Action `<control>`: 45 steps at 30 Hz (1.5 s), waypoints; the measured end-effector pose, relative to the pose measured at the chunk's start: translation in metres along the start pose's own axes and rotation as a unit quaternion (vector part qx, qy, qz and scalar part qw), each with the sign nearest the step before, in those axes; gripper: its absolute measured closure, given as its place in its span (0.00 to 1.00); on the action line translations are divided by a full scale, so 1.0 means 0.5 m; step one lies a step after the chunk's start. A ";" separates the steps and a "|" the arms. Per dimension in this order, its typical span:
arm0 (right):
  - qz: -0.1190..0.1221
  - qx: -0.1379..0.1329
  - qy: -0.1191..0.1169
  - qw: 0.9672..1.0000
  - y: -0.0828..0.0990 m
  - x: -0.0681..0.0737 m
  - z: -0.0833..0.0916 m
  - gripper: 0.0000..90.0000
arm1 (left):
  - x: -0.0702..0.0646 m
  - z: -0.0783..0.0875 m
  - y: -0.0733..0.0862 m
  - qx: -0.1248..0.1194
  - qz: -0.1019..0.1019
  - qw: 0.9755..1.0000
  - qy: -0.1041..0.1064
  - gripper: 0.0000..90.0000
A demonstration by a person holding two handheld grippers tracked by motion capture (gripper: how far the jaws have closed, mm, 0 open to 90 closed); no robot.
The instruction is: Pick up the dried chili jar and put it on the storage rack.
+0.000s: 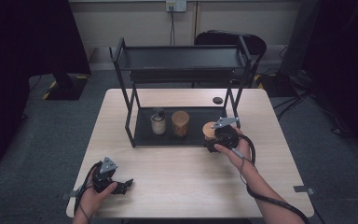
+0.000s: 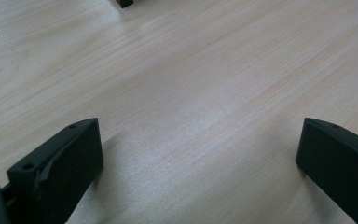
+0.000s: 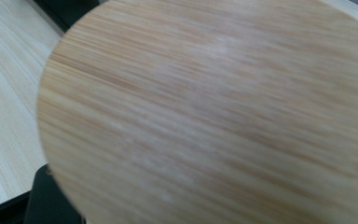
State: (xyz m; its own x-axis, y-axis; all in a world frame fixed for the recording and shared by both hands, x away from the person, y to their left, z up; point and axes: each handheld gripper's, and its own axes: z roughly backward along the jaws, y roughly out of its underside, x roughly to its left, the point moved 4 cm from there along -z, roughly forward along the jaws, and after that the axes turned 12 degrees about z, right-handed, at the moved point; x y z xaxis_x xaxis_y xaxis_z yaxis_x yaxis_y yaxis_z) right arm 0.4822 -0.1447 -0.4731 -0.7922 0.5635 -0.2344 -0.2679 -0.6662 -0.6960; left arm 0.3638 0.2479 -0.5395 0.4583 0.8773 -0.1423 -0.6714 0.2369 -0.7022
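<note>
Bare tabletop (image 1: 182,172) — jar (image 1: 209,130) at shelf edge (image 1: 168,142)

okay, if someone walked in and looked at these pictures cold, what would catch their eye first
Probably the black two-tier rack standing at the back of the wooden table, with two jars on its lower tray: a pale one and a brown one. Next, the right hand-held gripper at the tray's right end, closed on a jar with a round wooden lid. The left hand-held gripper rests open near the table's front left corner.
</note>
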 end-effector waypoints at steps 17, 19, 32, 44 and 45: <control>-0.009 -0.002 0.002 1.000 -0.014 -0.014 -0.032 0.28 | 0.000 0.000 0.000 0.000 0.000 1.000 0.000 0.00; -0.012 -0.003 0.004 1.000 -0.015 -0.016 -0.035 0.28 | 0.000 0.000 0.000 0.000 0.000 1.000 0.000 0.00; -0.022 -0.003 0.008 1.000 -0.020 -0.030 -0.063 0.28 | 0.000 0.000 0.000 0.000 0.000 1.000 0.000 0.00; -0.026 -0.004 0.017 1.000 -0.031 -0.044 -0.080 0.28 | 0.000 0.000 0.000 0.000 0.000 1.000 0.000 0.00; -0.026 -0.004 0.017 1.000 -0.031 -0.045 -0.081 0.28 | 0.000 0.000 0.000 0.000 0.000 1.000 0.000 0.00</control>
State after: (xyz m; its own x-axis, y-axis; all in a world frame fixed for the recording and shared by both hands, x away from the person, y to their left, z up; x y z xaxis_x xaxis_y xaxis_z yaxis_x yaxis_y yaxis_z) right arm 0.5265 -0.1272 -0.4846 -0.7580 0.6140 -0.2201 -0.3043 -0.6314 -0.7133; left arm 0.3638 0.2479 -0.5395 0.4581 0.8775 -0.1420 -0.6715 0.2369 -0.7021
